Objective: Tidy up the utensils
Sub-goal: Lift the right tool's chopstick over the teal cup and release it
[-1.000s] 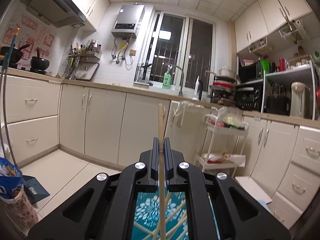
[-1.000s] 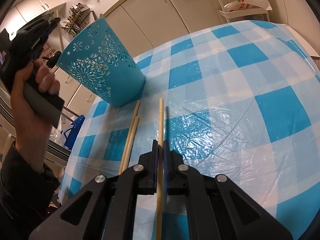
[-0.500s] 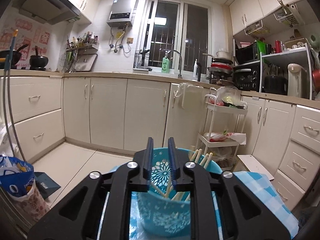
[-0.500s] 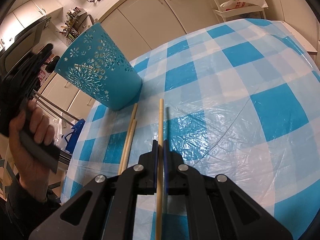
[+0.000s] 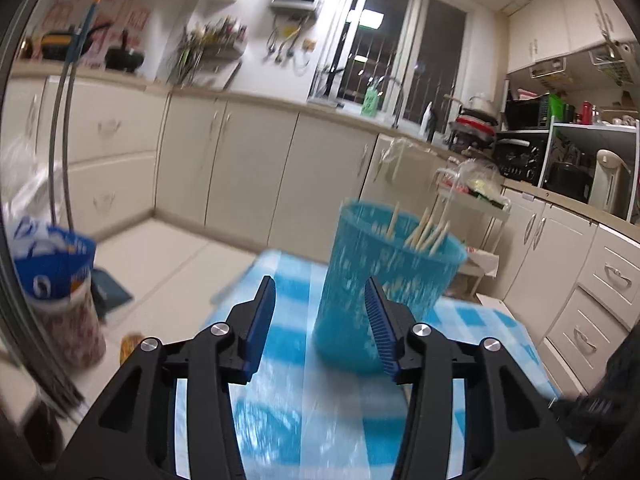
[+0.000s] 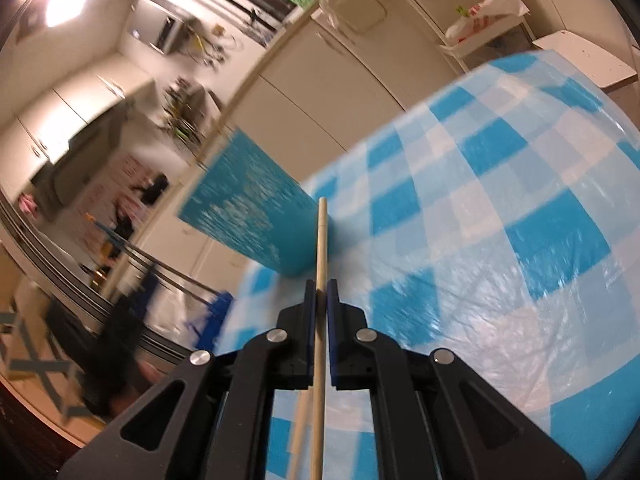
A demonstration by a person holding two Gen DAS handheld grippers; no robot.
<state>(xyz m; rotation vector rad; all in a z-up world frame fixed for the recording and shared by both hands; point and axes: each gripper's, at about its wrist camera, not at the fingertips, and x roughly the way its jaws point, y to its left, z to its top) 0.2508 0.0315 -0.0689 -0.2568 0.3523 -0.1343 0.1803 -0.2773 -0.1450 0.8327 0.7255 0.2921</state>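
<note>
A teal cut-out cup [image 5: 384,280] stands on the blue checked tablecloth [image 5: 280,412] with several wooden chopsticks [image 5: 424,232] sticking out of it. My left gripper [image 5: 320,320] is open and empty, just in front of the cup. My right gripper [image 6: 319,304] is shut on a wooden chopstick [image 6: 321,248] and holds it above the cloth, its tip near the cup [image 6: 248,216]. Another chopstick [image 6: 298,432] shows below the right gripper, partly hidden by it.
White kitchen cabinets [image 5: 240,168] run behind the table. A blue bag [image 5: 52,272] sits on the floor at left. A white trolley [image 5: 476,208] stands behind the cup. The table's far edge [image 6: 560,56] faces a white stool.
My left gripper let its chopstick go into the cup, opened wide and drew back and down. My right gripper lifted its chopstick off the cloth and moved toward the cup.
</note>
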